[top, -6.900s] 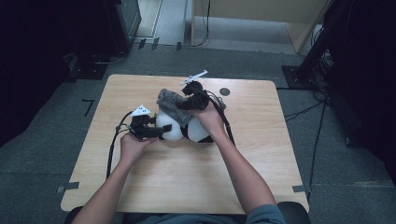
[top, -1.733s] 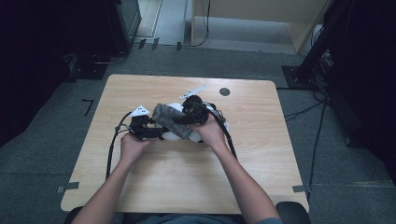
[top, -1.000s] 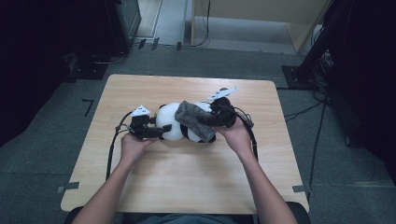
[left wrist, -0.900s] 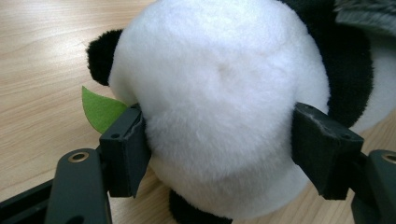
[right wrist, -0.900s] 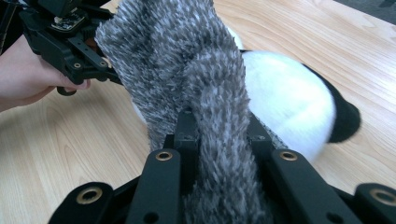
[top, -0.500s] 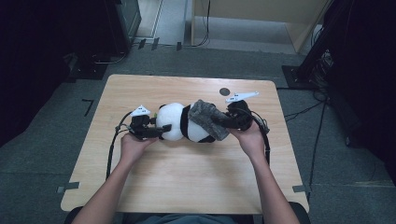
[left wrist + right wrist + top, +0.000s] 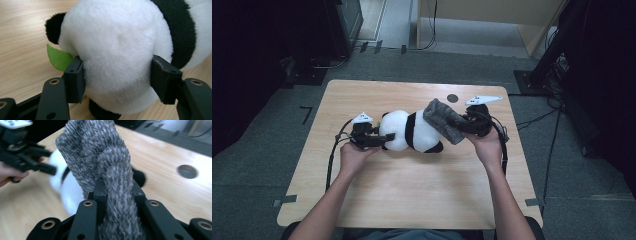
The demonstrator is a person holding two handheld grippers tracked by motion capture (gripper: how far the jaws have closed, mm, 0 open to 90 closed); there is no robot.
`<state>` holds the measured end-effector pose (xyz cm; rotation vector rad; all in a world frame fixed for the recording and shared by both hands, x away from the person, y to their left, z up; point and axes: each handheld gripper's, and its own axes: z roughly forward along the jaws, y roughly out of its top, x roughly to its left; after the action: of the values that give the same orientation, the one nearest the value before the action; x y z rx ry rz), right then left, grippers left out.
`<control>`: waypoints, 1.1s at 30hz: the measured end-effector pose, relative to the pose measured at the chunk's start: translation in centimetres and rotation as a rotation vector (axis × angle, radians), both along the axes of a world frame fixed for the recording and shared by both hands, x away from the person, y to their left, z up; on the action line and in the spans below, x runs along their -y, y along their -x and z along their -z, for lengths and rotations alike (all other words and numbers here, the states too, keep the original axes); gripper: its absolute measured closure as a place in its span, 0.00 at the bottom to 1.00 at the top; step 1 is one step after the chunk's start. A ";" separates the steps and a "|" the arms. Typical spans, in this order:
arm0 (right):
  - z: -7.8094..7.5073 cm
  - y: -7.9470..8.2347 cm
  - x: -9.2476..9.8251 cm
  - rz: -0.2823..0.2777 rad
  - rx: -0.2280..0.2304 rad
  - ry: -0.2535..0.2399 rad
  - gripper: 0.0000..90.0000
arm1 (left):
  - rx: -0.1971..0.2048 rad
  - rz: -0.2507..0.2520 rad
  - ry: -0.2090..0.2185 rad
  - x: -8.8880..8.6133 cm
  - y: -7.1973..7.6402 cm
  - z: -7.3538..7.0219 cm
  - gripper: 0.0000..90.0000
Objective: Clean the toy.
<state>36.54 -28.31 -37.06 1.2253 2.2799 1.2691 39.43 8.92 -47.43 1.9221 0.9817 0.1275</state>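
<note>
Two grippers were on the job — the left gripper (image 7: 117,82) had its jaws just closing around the white-and-black plush panda's (image 7: 412,131) head, pads pressing into the fur, the toy lying mid-table on the light wooden table (image 7: 412,200). The right gripper (image 7: 116,192) was clamped tight on a fuzzy grey cloth (image 7: 443,120) draped off the panda's rear. Risk as I saw it: soft fur squishes — the head could squirm out, or the cloth drag the toy sideways.

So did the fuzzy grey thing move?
Yes. The grey fuzzy cloth, clamped in the right gripper, has gone to the right across the panda, and now sits just below the round hole in the table.
</note>
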 end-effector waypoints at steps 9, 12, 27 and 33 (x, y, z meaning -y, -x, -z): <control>0.6 -1.2 1.3 0.122 0.019 -0.011 0.82 | 0.001 -0.001 -0.014 0.1 0.5 -0.1 0.41; 1.5 -1.7 0.8 0.125 0.003 -0.014 0.82 | 0.003 -0.003 -0.014 0.1 0.5 0.0 0.41; 5.0 -2.2 -0.6 0.000 -0.088 -0.114 0.80 | 0.006 -0.006 -0.020 0.0 0.5 0.2 0.40; 5.6 -1.9 -0.5 0.012 -0.078 -0.142 0.79 | 0.011 -0.007 -0.021 0.0 0.5 0.2 0.40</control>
<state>38.43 -27.84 -42.65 1.3564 2.2646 1.4240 38.90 8.91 -47.67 1.9351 0.9831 0.1524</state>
